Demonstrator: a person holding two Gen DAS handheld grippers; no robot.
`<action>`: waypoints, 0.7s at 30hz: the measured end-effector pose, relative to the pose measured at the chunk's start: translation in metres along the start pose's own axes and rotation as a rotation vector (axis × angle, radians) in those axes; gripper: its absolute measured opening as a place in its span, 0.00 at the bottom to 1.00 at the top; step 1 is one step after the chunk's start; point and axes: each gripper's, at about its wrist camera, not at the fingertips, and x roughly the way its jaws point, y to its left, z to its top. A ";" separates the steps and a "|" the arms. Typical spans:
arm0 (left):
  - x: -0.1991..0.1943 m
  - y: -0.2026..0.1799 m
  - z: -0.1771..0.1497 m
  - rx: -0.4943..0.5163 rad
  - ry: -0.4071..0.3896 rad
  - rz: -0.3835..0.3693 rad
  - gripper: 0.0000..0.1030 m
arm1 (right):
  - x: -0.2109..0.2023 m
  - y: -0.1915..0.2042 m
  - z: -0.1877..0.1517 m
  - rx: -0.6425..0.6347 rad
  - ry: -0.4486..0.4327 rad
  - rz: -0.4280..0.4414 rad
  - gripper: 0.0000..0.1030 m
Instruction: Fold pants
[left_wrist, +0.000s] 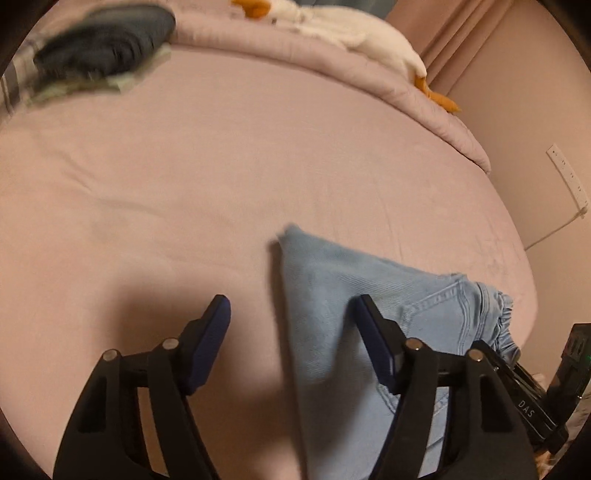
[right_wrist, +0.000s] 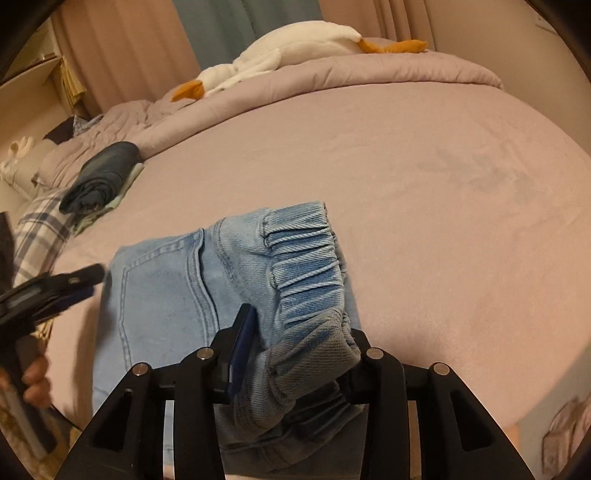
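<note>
While the light-blue jeans (right_wrist: 166, 295) lie partly folded at the near edge of a pink bed (right_wrist: 406, 166), the right gripper (right_wrist: 295, 350) has its jaws closed on the gathered elastic waistband (right_wrist: 306, 266), which bunches between the pads at about 6 o'clock in its own view. The left gripper (left_wrist: 291, 332) stands open with nothing between its fingers; one finger hangs over bare sheet, the other over the denim, whose folded corner points toward 12 o'clock. Judging by the lie of the cloth, a fold is under way, with the waist end held and the far side still free. The next move likely calls for the left gripper to close on the fabric edge beneath it so both ends travel together. A dark folded garment (right_wrist: 103, 173) sits at 10 o'clock near the pillows, and a white plush goose (right_wrist: 288, 48) lies along the duvet at 12.
</note>
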 end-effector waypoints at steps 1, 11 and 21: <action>0.005 0.001 -0.003 -0.005 0.015 -0.020 0.65 | -0.001 -0.002 0.001 0.002 0.001 0.003 0.37; -0.013 -0.009 -0.057 0.086 0.015 -0.024 0.64 | 0.000 -0.011 0.000 0.019 0.011 0.033 0.42; -0.029 -0.021 -0.096 0.081 0.070 -0.128 0.54 | 0.006 -0.015 0.001 0.052 0.083 0.083 0.59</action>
